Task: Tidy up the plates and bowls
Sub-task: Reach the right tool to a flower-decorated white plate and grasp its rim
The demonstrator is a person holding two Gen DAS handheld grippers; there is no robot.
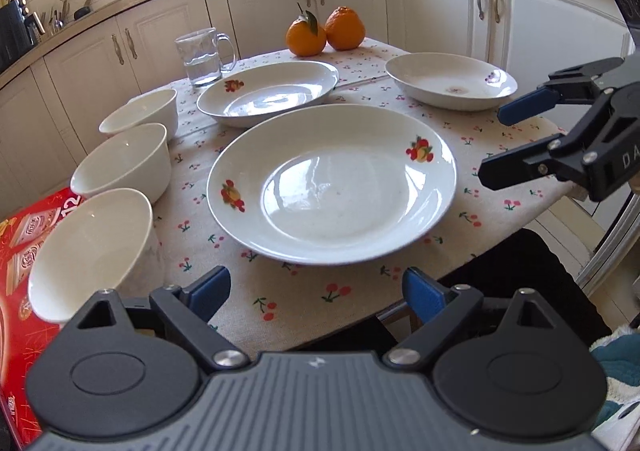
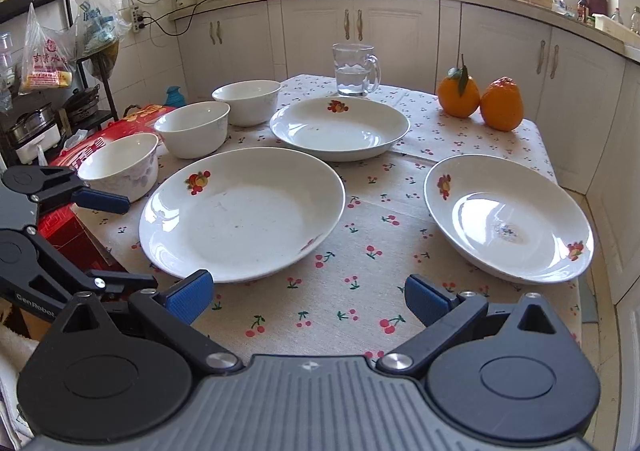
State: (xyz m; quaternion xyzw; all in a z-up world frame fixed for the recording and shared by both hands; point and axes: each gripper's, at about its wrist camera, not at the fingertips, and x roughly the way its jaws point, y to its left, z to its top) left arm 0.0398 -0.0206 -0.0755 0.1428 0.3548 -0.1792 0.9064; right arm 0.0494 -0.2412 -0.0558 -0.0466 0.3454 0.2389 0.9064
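Three plates (image 2: pixel 242 213) and three bowls (image 2: pixel 192 133) lie unstacked ahead of both spread, empty claws, left (image 1: pixel 316 293) and right (image 2: pixel 306 299), so I reckon sorting hasn't begun.

Open cloth lies along the near edge of the counter (image 2: pixel 340 315), before the large near plate (image 2: pixel 240 211), and in the lane between that plate and the right plate (image 2: pixel 508 219). The left flank is closed by three bowls (image 2: pixel 192 131) in a row, touching or nearly so. At the rear stand a glass mug (image 2: pixel 354 69) and two oranges (image 2: pixel 480 99) (upright obstacles behind the far plate (image 2: pixel 340 127)). Both claws, left claw (image 1: pixel 316 291) and right claw (image 2: pixel 308 299), are spread apart and empty.
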